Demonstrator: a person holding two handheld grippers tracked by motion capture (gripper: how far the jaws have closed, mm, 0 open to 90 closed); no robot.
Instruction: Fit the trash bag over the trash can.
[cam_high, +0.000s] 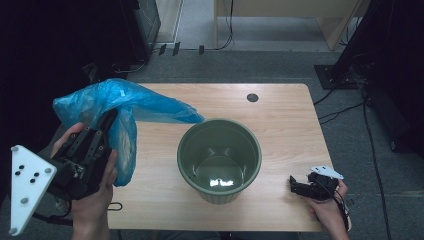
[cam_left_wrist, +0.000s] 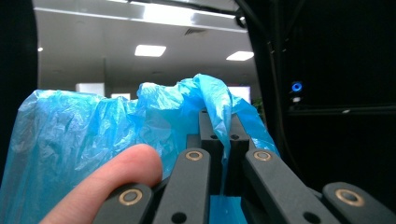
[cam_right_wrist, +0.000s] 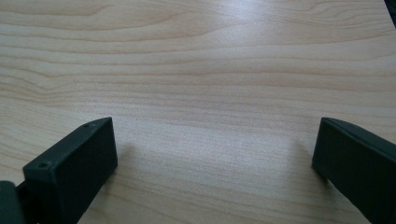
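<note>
Blue plastic bag (cam_high: 122, 107) hangs over the table's (cam_high: 280, 130) left edge, long axis roughly level, free end pointing right at the green bucket's (cam_high: 220, 157) rim, a fold drooping down. Left gripper (cam_high: 107, 120) is raised, angled up and away, jaws pinched together on the bag's film; a thumb (cam_left_wrist: 116, 179) lies beside the linkage. Bag is thin, crinkled, translucent. Right gripper (cam_high: 295, 186) sits low at the near right of the table, jaws wide apart, nothing between.
</note>
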